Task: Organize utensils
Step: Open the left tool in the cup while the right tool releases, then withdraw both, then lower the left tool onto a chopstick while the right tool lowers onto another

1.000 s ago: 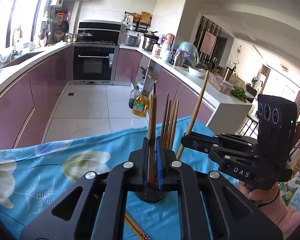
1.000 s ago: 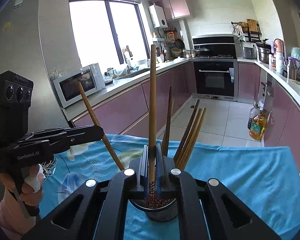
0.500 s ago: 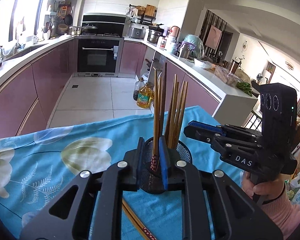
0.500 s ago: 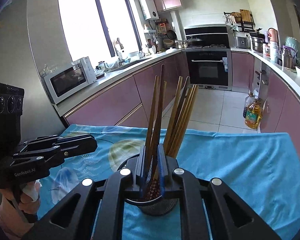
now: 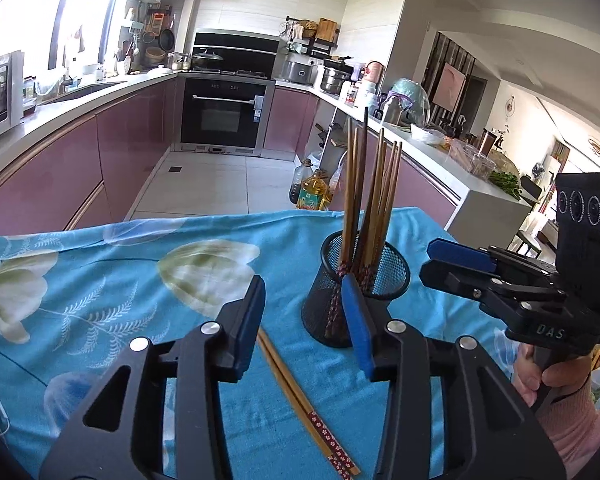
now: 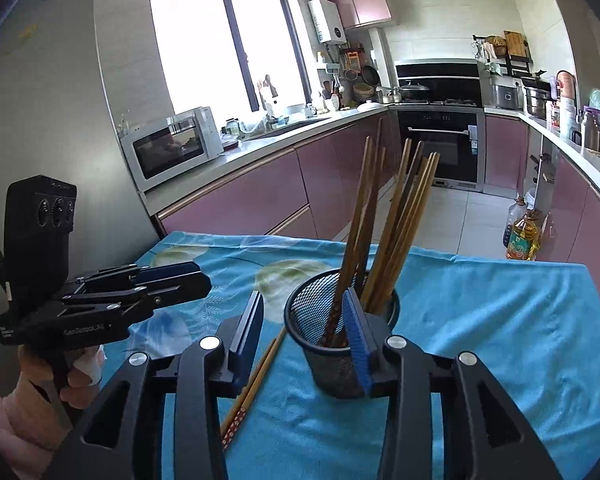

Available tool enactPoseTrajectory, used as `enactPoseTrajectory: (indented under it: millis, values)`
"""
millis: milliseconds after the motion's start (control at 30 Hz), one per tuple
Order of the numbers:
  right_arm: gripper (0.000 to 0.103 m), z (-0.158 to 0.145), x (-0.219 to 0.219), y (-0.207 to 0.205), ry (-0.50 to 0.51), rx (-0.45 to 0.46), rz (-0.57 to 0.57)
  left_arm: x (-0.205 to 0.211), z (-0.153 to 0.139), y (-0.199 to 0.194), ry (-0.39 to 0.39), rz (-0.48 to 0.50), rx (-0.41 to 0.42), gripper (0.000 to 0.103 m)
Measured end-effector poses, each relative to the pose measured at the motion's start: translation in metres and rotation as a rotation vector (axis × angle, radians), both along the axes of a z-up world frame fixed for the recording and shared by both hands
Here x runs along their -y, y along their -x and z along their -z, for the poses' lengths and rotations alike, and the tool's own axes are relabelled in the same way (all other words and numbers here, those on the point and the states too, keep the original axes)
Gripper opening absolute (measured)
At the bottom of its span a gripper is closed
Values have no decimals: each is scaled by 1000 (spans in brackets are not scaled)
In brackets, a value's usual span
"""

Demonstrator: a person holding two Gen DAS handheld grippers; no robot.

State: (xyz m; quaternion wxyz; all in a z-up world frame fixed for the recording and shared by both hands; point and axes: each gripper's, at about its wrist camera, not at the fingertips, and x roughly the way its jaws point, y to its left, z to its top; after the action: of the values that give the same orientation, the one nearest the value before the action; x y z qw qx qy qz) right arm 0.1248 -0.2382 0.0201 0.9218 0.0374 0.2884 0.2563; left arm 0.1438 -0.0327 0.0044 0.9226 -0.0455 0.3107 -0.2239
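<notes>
Blue floral tablecloth (image 5: pixel 100 300); microwave (image 6: pixel 172 148) on counter; oven (image 5: pixel 224 116); oil bottle (image 6: pixel 522 240) on floor.

The mesh cup (image 5: pixel 354 280) with upright chopsticks (image 5: pixel 374 188) is blocking the middle; cloth (image 5: pixel 100 280) leftward is lying free.

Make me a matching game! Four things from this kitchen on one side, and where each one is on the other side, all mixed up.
Things:
1. mesh holder
2. pair of chopsticks
3. oil bottle
4. microwave

Places:
A. on the floor by the cabinets
B. lying flat on the blue cloth
C. on the counter near the window
D. standing on the cloth, full of chopsticks

Pairs: 1-D, 2-B, 3-A, 4-C
</notes>
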Motion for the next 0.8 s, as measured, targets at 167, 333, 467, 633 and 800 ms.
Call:
enactPoseTrajectory:
  millis: [167,333,467,633,800]
  values:
    - [46,32,-23,11,52,-75,-65,-18,21,13,-17,-46,-33,44]
    - [45,70,-50,14,105,-176,-117,-27,46,22,-33,-71,-86,45]
    - [39,87,-65,17,139,-219,-127,-30,66,29,-37,-77,-126,45]
    - [27,99,-72,16,157,-271,-117,-31,84,32,-34,-74,-168,45]
    - [22,103,-72,18,143,-288,-103,-27,89,35,-44,-60,-178,45]
